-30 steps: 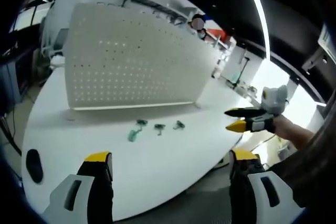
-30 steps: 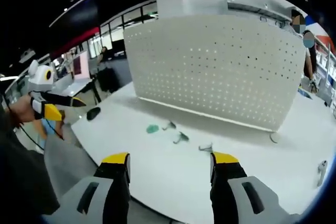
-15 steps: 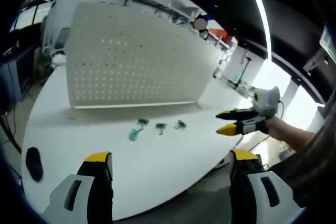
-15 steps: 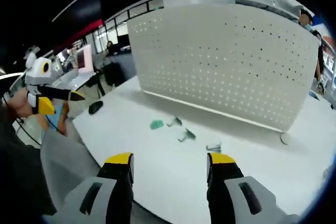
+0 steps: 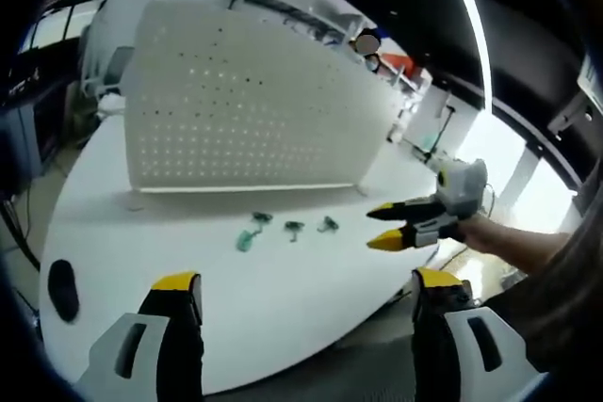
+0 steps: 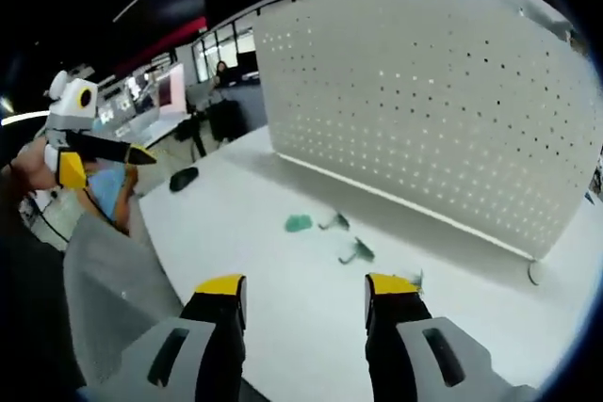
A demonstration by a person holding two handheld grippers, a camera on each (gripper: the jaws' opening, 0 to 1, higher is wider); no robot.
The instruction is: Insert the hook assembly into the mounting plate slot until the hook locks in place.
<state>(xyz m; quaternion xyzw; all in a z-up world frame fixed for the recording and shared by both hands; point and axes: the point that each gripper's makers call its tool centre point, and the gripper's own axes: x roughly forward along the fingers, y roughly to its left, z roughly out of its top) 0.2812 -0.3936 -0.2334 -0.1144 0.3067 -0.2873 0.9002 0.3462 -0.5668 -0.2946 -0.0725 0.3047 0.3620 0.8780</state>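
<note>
Both tongs hang released and empty above the near edge of the white table point(image 5: 283, 308): left tongs point(image 5: 306, 284), right tongs point(image 6: 304, 287). Three small green hook parts point(image 5: 287, 229) lie in a row on the table, near the foot of the upright white pegboard point(image 5: 236, 110). A dark oval object point(image 5: 62, 289) rests at the table's left.
</note>
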